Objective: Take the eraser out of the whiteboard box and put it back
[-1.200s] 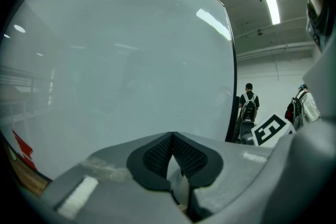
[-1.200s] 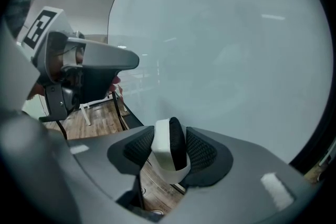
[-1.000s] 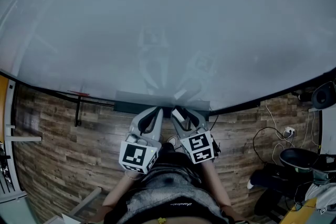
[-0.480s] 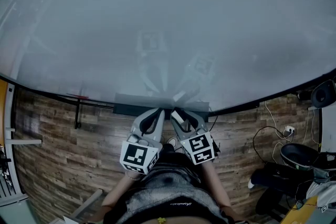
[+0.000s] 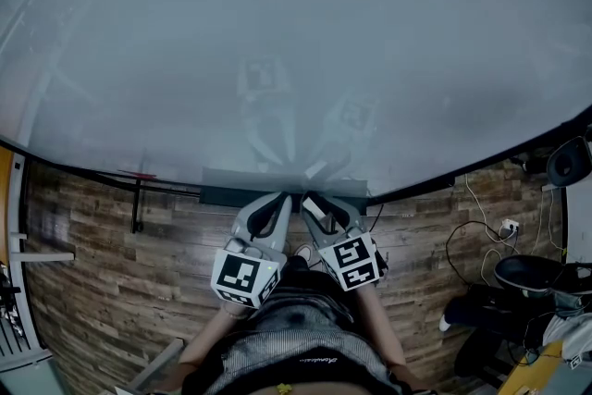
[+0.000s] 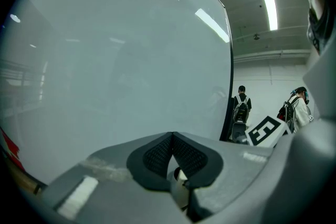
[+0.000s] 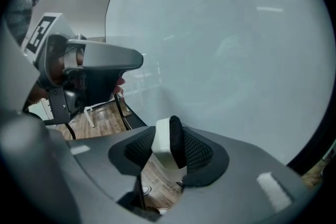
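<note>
The right gripper (image 5: 315,199), whose jaws have just been closing, clamps the eraser (image 7: 169,143) between its pads at the near edge of the whiteboard box (image 5: 231,178). The left gripper (image 5: 277,197) hangs at that same edge of the box, its jaws pressed together on nothing.

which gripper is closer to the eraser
Right. The eraser sits between the right gripper jaws, which have just been closing; the left gripper is alongside, jaws together on nothing.
</note>
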{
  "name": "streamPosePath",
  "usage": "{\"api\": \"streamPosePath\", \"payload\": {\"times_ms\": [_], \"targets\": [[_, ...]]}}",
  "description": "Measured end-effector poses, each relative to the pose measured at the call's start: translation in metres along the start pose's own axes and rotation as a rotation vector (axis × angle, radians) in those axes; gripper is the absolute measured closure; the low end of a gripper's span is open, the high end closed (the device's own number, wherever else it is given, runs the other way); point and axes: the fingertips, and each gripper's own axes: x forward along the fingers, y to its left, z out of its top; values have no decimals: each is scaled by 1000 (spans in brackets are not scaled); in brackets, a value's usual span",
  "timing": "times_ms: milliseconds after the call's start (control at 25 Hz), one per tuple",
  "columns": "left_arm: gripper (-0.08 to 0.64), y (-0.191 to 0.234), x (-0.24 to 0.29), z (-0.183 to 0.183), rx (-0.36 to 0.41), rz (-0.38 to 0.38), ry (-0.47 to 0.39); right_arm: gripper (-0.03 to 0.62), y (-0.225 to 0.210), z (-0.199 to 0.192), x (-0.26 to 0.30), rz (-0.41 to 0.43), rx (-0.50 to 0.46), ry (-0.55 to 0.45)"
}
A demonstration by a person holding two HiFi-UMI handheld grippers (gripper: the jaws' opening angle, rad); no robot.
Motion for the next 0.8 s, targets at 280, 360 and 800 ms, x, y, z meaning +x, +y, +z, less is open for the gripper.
{"api": "streamPosePath", "payload": {"times_ms": [280,360,800], "targets": [[560,-4,-2,-2,-3,-22,0,428,8,14,-12,6,-6,-11],[560,-6,-4,-1,-2,-29,-3,427,10,19,-18,7,-13,-16],[560,-9,-2,-1,2,-47,-2,426,14,58,-45,-2,-34,-66]]}}
